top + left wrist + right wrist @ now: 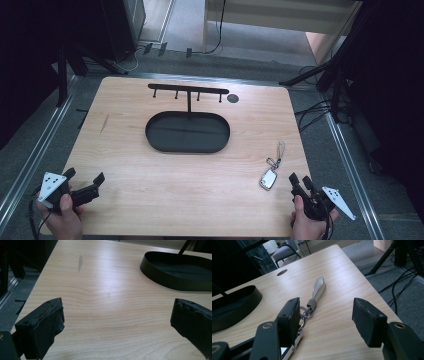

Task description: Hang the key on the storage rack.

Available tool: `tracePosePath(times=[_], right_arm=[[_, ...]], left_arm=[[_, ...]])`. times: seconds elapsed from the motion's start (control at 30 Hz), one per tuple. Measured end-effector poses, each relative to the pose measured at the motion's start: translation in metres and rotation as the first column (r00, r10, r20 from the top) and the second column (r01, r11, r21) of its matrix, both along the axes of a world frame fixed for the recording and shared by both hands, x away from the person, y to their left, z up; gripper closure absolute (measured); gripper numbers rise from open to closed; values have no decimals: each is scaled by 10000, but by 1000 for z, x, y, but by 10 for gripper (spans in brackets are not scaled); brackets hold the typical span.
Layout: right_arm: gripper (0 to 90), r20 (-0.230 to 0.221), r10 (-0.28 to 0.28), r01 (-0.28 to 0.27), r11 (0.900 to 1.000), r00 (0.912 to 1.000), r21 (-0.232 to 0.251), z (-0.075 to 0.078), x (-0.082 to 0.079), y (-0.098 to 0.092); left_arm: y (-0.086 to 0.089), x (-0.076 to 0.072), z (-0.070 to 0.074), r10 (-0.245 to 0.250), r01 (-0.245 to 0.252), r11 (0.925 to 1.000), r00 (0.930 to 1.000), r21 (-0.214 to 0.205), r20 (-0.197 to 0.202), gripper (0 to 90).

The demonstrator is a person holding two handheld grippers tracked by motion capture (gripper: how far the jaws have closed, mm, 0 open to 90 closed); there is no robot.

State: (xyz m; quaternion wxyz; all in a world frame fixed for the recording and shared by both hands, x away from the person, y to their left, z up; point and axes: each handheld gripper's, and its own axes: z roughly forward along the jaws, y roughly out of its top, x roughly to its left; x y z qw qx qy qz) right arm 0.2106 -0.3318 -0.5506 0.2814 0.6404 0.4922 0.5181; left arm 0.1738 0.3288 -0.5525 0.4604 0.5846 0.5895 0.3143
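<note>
My left gripper (pixel 86 181) open at near left of the table (pixel 150 200), my right gripper (pixel 300 181) open just beside the key fob (pixel 269 179), tray (pixel 187 132) mid-table.

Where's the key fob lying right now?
In the high view the key fob lies flat on the table's right side, just left of the open right gripper and right of the black oval tray.

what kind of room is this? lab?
Probably a lab or data-collection rig, not a home: a bare table fenced by metal rails, black stands and loose cables on grey carpet, an office chair behind.
</note>
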Motion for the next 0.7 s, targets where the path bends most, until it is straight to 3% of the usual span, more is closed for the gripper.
tracePosePath(times=[0.17,0.27,0.4,0.47,0.57,0.7], right_arm=[[419,-200,26,-28,9999,9998,-100,0,2,1],[535,-708,350,-379,9985,9969,-398,1,7,4],[584,-1534,1196,-1387,9829,9809,-1209,4,17,15],[589,-1720,1480,-1728,9750,9739,-1394,7,21,20],[591,-1778,1603,-1884,9699,9709,-1543,14,26,24],[593,-2321,1597,-2082,9570,9595,-2020,32,44,30]], left_arm=[[1,-1,0,-48,48,9999,10000,-132,10,0],[2,0,0,-45,45,9999,10000,-162,-13,0],[-1,0,0,-92,93,9999,10000,110,-39,0],[-1,0,0,-136,137,9998,9999,145,-70,0],[-1,0,0,-110,111,9999,9999,40,-51,0],[0,0,0,-104,104,9999,9999,-36,-79,0]])
